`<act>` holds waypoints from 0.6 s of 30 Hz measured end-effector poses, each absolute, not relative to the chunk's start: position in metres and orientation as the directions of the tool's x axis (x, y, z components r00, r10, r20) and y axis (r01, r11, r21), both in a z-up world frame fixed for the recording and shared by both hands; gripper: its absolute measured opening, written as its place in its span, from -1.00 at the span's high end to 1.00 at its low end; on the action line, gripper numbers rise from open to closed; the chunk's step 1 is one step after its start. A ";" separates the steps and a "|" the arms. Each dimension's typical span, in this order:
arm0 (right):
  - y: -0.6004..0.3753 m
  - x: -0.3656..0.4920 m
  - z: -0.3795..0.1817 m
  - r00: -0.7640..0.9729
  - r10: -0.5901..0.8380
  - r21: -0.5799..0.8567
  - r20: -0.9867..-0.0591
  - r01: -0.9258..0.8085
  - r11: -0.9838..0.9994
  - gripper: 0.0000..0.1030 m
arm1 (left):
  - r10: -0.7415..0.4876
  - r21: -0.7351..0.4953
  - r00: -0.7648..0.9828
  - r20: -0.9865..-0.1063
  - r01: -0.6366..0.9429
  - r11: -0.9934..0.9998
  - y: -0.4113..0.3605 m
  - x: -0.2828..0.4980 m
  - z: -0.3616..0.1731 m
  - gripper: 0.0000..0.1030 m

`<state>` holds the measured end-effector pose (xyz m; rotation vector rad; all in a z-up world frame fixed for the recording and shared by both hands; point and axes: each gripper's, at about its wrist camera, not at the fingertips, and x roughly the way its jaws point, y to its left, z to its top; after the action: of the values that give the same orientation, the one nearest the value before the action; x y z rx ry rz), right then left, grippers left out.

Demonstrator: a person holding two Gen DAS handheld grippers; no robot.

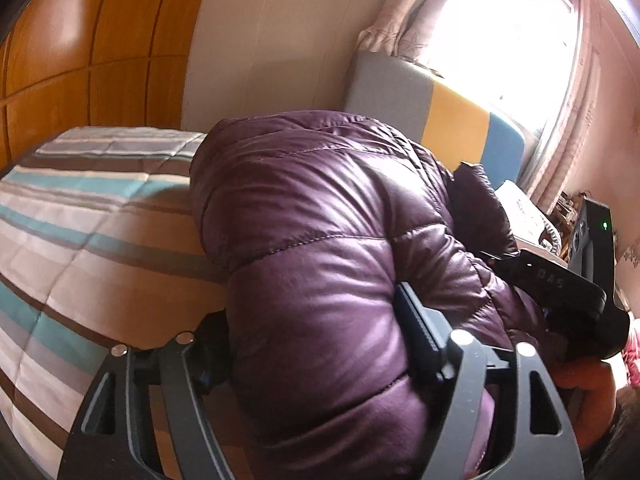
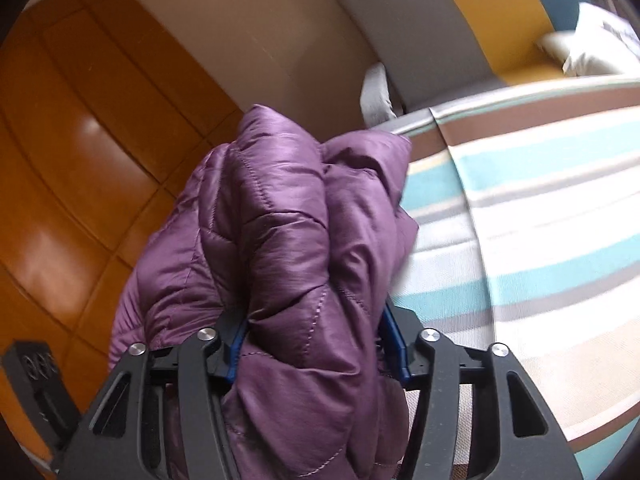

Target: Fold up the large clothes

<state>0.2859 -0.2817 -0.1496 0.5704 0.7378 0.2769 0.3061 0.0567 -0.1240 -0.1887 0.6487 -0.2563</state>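
I had the purple jacket (image 1: 320, 240) bunched between both tools above the striped bed (image 1: 80, 220). My left gripper (image 1: 320, 344) stood wide, its jaws flanking a thick fold; whether they pressed it I could not tell. My right gripper (image 2: 316, 344) pinched a wad of jacket between its blue pads (image 2: 394, 344).

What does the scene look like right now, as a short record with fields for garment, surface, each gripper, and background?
garment: purple puffer jacket, bunched
surface: striped bedspread on a bed
left gripper: jacket between its fingers; grip unclear
right gripper: jacket bulging between its blue pads; grip unclear
background: wooden wardrobe, padded headboard, bright window
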 end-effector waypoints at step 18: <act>-0.209 0.322 -0.037 0.771 0.346 0.261 -0.535 -0.239 0.935 -0.01 | -0.039 -0.183 0.814 -0.579 -0.083 0.980 0.058 0.357 -0.040 -0.95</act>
<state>0.3219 -0.2093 -0.0372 0.1823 0.6139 0.3188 0.3573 0.0584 -0.0404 -0.2039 0.6197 0.0240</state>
